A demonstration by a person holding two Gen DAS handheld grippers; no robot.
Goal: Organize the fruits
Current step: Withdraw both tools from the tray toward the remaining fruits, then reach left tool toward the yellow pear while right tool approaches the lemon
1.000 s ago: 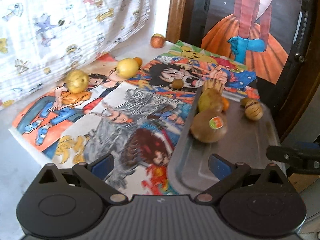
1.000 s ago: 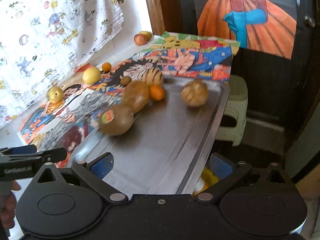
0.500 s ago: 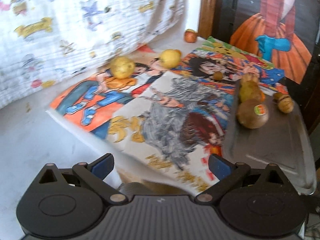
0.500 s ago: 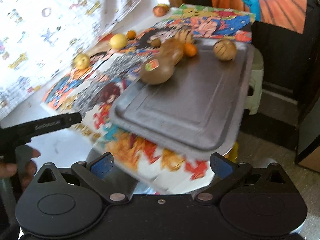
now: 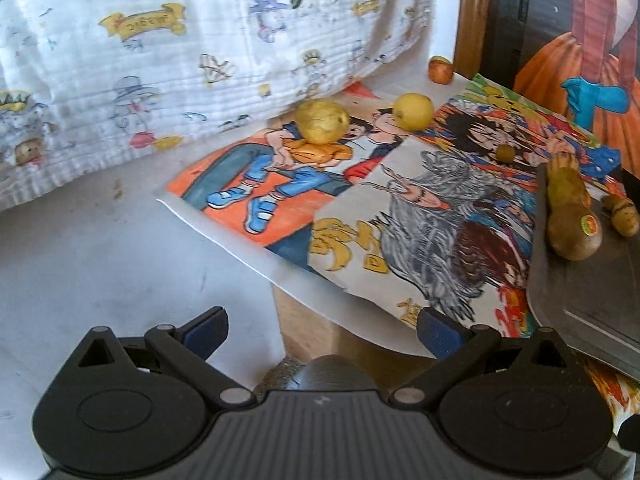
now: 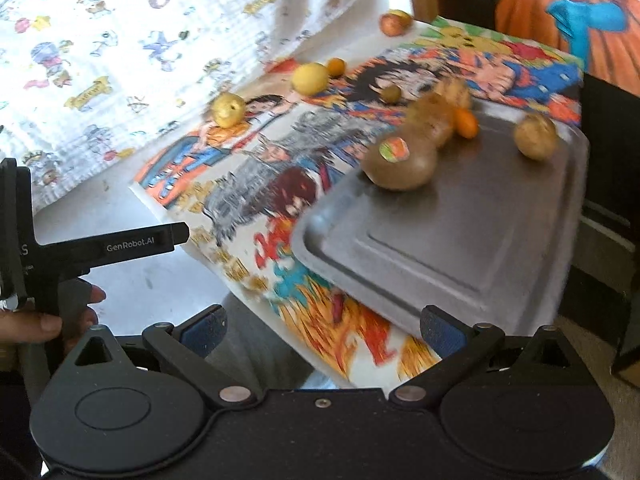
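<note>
left gripper (image 5: 322, 330): jaws spread wide, nothing between blue pads (image 5: 206, 328), aimed forward and slightly down. right gripper (image 6: 322, 330): jaws likewise wide apart, empty, blue pads (image 6: 440, 330) visible. in right wrist view left gripper seen side-on at left edge, level, person's left hand (image 6: 44, 320) wrapped round its handle, fingers curled.

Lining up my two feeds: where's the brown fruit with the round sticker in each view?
Left wrist: stickered fruit at the far right, on the metal tray.
Right wrist: upper centre-right, near the tray's far-left edge.
Shared landmark: the smooth yellow fruit.
</note>
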